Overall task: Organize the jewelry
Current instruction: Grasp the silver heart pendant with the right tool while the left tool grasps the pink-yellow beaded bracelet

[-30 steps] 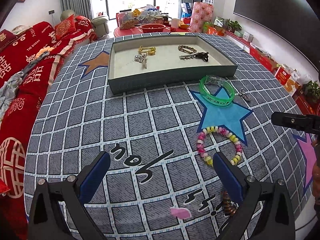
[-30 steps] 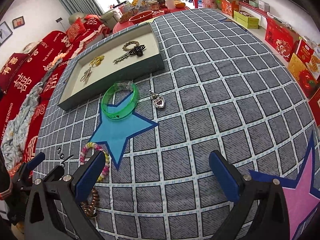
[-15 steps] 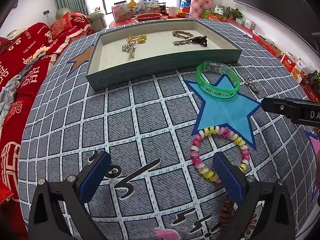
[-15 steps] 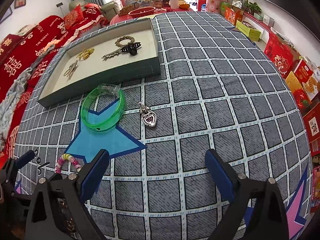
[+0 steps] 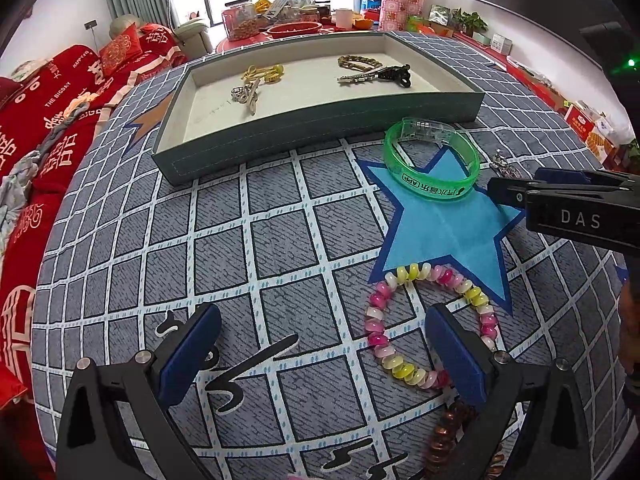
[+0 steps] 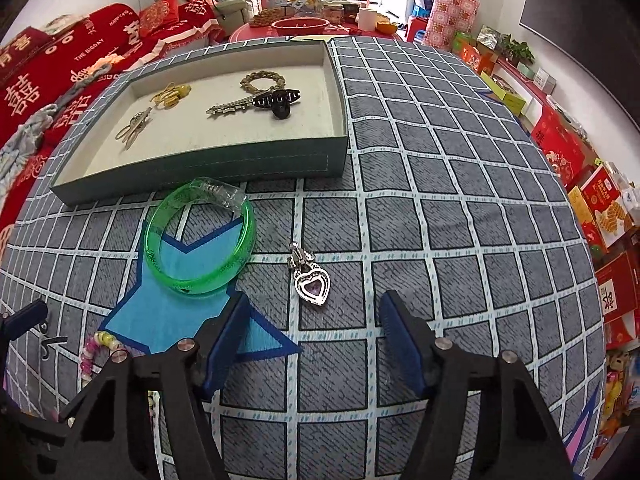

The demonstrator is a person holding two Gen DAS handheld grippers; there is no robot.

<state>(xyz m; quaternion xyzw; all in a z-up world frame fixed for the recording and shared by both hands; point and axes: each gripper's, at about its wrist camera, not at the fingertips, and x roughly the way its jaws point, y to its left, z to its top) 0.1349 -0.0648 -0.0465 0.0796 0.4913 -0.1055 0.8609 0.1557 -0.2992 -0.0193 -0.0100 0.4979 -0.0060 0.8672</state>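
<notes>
Right gripper (image 6: 314, 344): jaws spread, holding nothing, narrower than half a second ago, and closer to the heart pendant (image 6: 311, 283), which now lies just ahead of the gap between the fingertips; a second ago it was well ahead. Judgement: the right side is lining up to pick the pendant, next move a short advance and descent so the pads straddle it; being flat and small, it may slip under the pads. Left gripper (image 5: 320, 348): jaws wide, empty, also moved forward; its right finger (image 5: 456, 356) now overlaps the bead bracelet (image 5: 432, 320), which earlier lay ahead of it. Contact cannot be told. A copper coil (image 5: 448, 436) sits just behind that finger. Green bangle (image 6: 200, 240) rests on the blue star, near the tray's front wall. Tray (image 6: 200, 168) at the table's far side already holds four pieces. Four pieces remain on the cloth, so roughly half is sorted.
</notes>
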